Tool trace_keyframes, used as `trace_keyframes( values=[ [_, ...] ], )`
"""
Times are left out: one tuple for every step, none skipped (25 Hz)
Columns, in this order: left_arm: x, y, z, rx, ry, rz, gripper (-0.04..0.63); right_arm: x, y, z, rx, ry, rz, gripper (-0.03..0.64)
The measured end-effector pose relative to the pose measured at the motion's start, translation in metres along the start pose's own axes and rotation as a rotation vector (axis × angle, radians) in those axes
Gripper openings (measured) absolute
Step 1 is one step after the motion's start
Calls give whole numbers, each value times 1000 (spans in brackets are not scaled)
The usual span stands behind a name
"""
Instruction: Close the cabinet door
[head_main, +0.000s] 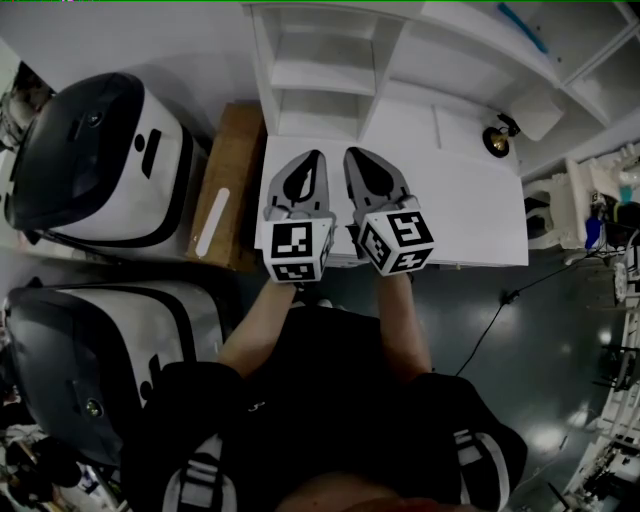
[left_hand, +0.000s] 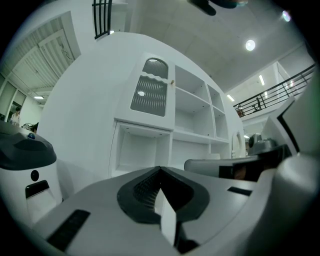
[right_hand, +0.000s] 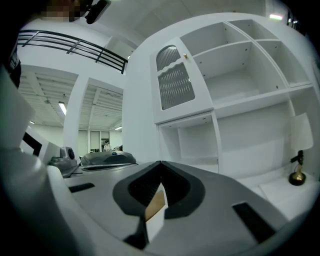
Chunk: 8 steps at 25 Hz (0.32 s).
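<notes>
The cabinet door (right_hand: 174, 85) is up high on the left side of the white cabinet (right_hand: 140, 90). It has a ribbed pane and a tiny knob (right_hand: 185, 56) on its right edge. It looks flat against the frame, maybe shut already, but the bendy view makes a small gap hard to rule out.

To do this step well, I think it is best to push on the white wood close to the knob, not on the pane. Push slow and straight until the door sits flat all round.

The left gripper (left_hand: 160, 168) has its jaws pressed together with nothing in them. The right gripper (right_hand: 160, 162) is the same, jaws together and empty. Both are held side by side, near the person and well apart from the door.

The little cubby (right_hand: 192, 142) under the door looks empty. The open shelves (right_hand: 240, 75) to its right look empty too. Lower down, the cabinet's white surface (head_main: 460, 210) has a small gold ornament (right_hand: 297, 173) at its far right.

A wooden board (head_main: 230, 170) lies left of the cabinet. Past it is a big white and black machine (head_main: 100, 160).
</notes>
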<state>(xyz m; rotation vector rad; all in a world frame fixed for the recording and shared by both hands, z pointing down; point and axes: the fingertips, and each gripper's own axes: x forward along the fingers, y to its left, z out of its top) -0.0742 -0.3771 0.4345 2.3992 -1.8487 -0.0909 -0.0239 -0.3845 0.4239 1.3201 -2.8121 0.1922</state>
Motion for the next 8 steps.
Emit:
trace_keyframes(
  values=[
    [-1,1,-1,-2,2,1,11,0,1,0,-1,1,0,17],
    [-1,2,-2,-4,4,2,11,0,1,0,-2,1,1,17],
    [-2,3,-3,-7,7,2,11,0,2,-1,-2,2,1,17],
    [-2,3,-4,-9,9,1,11,0,2,-1,-3,2,2,17],
    [-2,4,-5,-11,12,1,11,0,3,-1,-3,4,3,17],
    [-3,4,-6,-13,14,0,11,0,3,-2,-3,5,4,17],
    [-3,4,-7,-15,17,-1,11,0,3,-3,-3,7,5,17],
    [-3,4,-9,-16,19,-2,11,1,4,-4,-3,9,6,17]
  ],
)
